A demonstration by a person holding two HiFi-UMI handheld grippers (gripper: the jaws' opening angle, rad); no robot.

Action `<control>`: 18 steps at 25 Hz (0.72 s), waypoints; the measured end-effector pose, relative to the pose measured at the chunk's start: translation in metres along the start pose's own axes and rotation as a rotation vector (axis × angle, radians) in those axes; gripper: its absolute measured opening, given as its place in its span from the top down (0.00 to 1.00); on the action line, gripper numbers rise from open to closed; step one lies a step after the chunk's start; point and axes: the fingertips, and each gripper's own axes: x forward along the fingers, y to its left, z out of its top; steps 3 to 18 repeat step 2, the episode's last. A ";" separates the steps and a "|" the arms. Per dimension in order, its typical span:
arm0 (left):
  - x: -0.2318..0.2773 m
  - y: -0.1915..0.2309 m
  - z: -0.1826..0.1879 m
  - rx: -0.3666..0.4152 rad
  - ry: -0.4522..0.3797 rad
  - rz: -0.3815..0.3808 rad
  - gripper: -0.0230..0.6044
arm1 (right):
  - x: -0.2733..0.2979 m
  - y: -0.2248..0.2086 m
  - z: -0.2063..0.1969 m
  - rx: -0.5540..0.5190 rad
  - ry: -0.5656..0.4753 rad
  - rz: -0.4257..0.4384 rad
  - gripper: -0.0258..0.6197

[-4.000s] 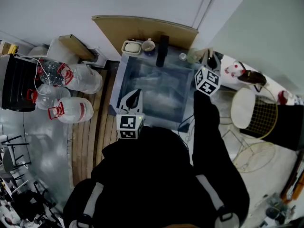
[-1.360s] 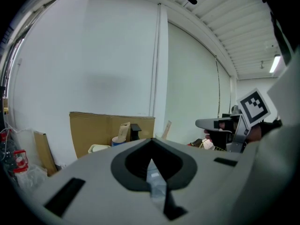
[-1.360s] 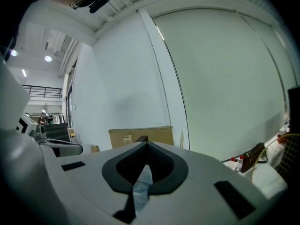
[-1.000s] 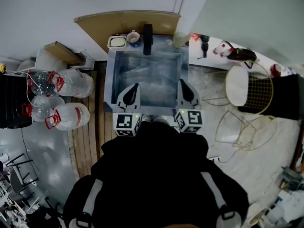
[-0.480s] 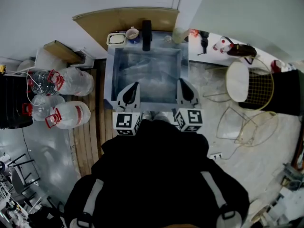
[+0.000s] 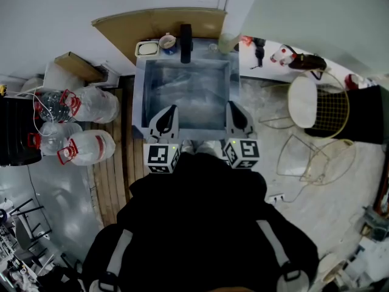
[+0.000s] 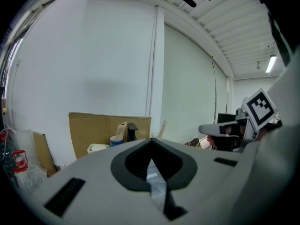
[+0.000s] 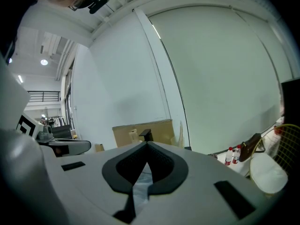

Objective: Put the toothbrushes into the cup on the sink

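Note:
A metal sink [image 6: 138, 90] stands against the wall. On its back rim sit a blue cup [image 6: 167, 42], a white soap dish [image 6: 148, 49] and a black tap [image 6: 185, 41]. A pale upright thing stands in the blue cup [image 7: 116, 140]; I cannot tell whether it is a toothbrush. A clear cup [image 6: 226, 42] sits at the back right corner. My left gripper [image 6: 173, 109] and right gripper [image 6: 233, 105] hover side by side over the sink's near rim, both shut and empty. In their own views the left gripper [image 7: 151, 140] and right gripper [image 8: 146, 144] show tips that meet.
Large water jugs [image 6: 90, 146] lie on the floor to the left, beside wooden slats [image 6: 115, 163]. A cardboard sheet [image 6: 159, 24] leans behind the sink. To the right are a white round seat [image 6: 302, 105], a wire basket [image 6: 333, 111] and small bottles [image 6: 282, 56].
Since four seconds ago my right gripper has drawn back from the sink's back right corner to the near rim. Over the last second both grippers have stayed put.

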 end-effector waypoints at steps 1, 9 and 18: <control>-0.001 0.000 0.000 0.001 0.000 0.000 0.96 | 0.000 0.000 -0.001 0.009 0.004 0.002 0.96; -0.002 0.000 0.000 0.001 0.000 0.001 0.96 | -0.001 0.000 -0.002 0.018 0.009 0.004 0.96; -0.002 0.000 0.000 0.001 0.000 0.001 0.96 | -0.001 0.000 -0.002 0.018 0.009 0.004 0.96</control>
